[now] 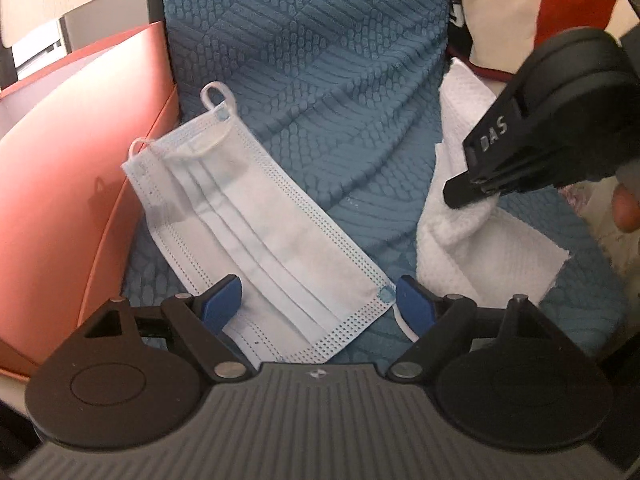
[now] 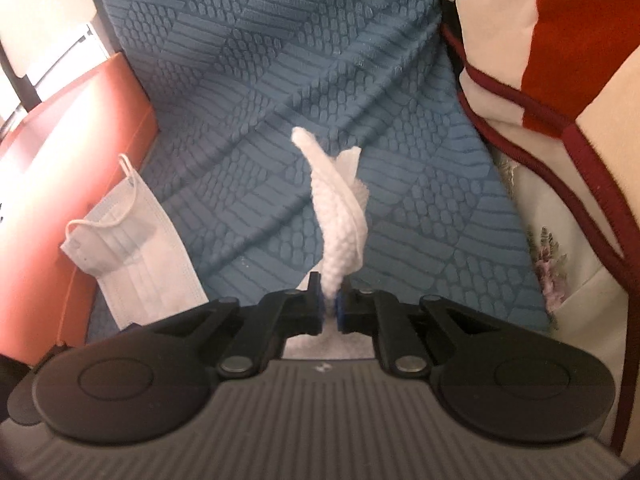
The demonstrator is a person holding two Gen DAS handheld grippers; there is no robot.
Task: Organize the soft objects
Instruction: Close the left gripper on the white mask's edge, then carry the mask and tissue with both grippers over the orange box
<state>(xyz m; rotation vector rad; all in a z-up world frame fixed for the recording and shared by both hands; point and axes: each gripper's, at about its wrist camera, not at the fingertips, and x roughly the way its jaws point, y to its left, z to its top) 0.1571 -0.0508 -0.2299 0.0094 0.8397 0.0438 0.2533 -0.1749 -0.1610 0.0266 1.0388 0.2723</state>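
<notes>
Left gripper (image 1: 318, 304) is hovering, jaws spread wide, directly over the near short end of the face mask (image 1: 256, 224); its blue pads (image 1: 222, 300) are straddling that end without pressing on it, so nothing is held on this side. The mask is lying flat on the blue textured cloth (image 1: 320, 60), its long axis running diagonally away from the left gripper toward the orange box (image 1: 80, 160), with the far ear loop touching or just beside the box wall. The left hand is clearly the nearer one to the mask. Judgement: closing across the near end, square to that long axis, looks like the next call for this hand. Right gripper (image 2: 329, 308) is clenched tight on a bunched fold of the white cloth (image 2: 340, 216), which is standing up in a twisted ridge ahead of the jaws. In the left wrist view the rest of that cloth is spreading over the blue fabric beside the mask's near corner.
</notes>
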